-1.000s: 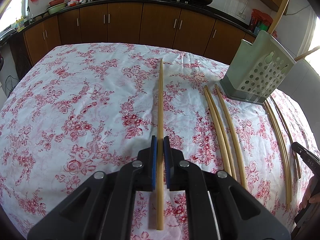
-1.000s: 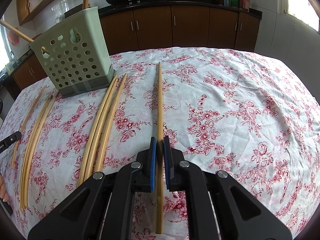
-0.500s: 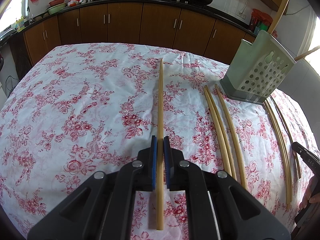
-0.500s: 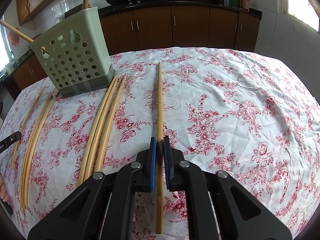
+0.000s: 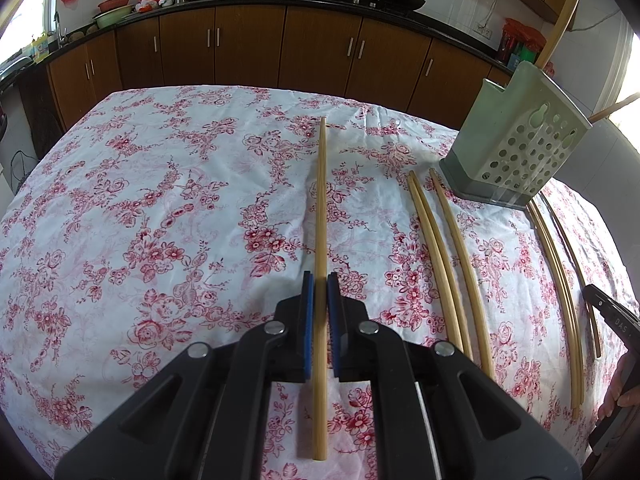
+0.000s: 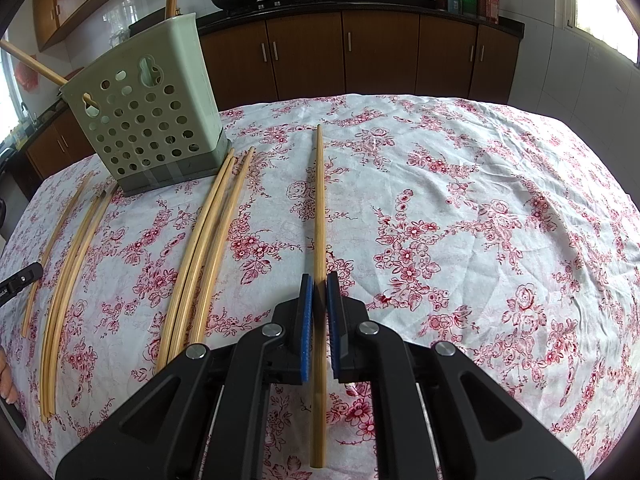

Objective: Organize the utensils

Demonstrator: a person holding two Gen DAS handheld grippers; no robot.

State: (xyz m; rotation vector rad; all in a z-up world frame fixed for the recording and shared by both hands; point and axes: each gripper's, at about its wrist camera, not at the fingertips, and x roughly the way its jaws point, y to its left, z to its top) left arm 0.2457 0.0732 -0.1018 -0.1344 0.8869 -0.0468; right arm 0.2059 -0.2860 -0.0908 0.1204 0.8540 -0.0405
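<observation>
Chopsticks are the task's things here: the left claw is clamped on one chopstick, and the right claw is clamped on another chopstick, each stick running forward between blue pads and out past them both ways. The landmark is the green perforated holder, standing on the flowered counter with a couple of sticks already poking from its top. A loose group of three chopsticks lies just in front of the holder toward the right claw, and a further bundle lies on the holder's other side, toward the left claw.

The step in hand looks like the carry: both sticks are gripped, neither yet delivered. The next move probably calls for lifting a stick clear of the cloth, tipping it near upright above the holder's open top, and only then loosening the grip.

On the other claw's black body, seen at the edge of the left view, white letters read roughly "DAS"; nothing else is legible.
</observation>
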